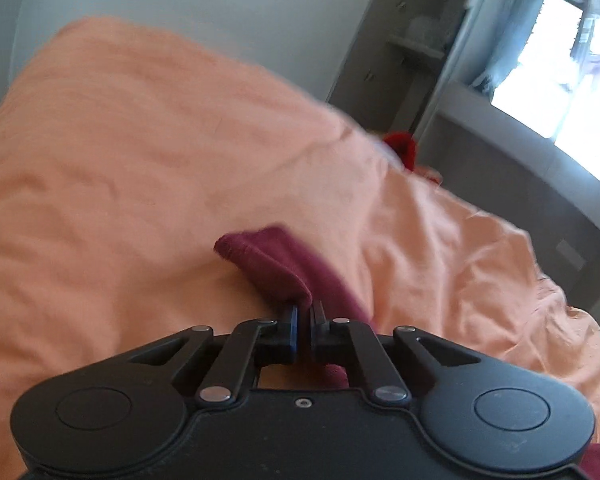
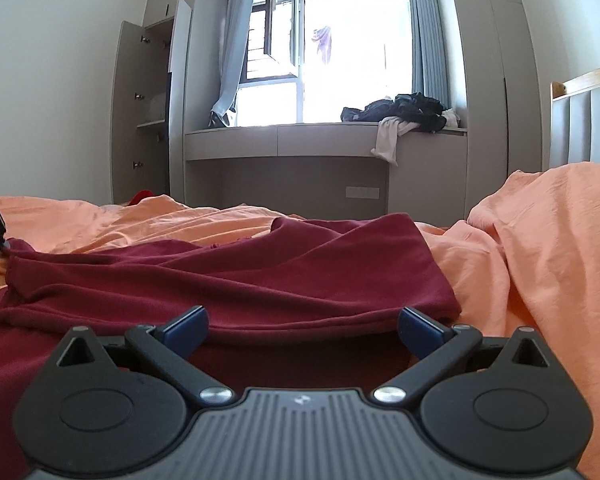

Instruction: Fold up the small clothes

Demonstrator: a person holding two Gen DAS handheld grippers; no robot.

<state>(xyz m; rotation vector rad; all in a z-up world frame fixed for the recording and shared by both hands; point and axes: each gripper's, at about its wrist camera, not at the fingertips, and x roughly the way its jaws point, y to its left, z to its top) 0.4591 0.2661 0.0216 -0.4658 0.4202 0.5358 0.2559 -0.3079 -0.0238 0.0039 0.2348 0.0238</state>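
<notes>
Left gripper [image 1: 303,312] pinching a bunched edge of the maroon garment [image 1: 276,268], jaws nearly together with the cloth caught between them. Blurring in this view, so perhaps a sleeve or a hem, hard to say which.

Right gripper [image 2: 302,326] gaping wide, blue-padded fingers [image 2: 186,326] spread to either side, hovering low just over the near edge of the same maroon garment [image 2: 236,276] and gripping nothing.

Garment lying mostly flat and rumpled across the orange bedsheet [image 2: 540,264], stretching leftward to where the other gripper's tip is showing at the frame edge.

Beyond the bed, a grey window seat [image 2: 284,144] carrying a heap of dark clothes [image 2: 400,112], a white piece drooping over its front. Grey-blue curtains [image 2: 424,32] framing the bright window, a wardrobe door standing open to the left.
</notes>
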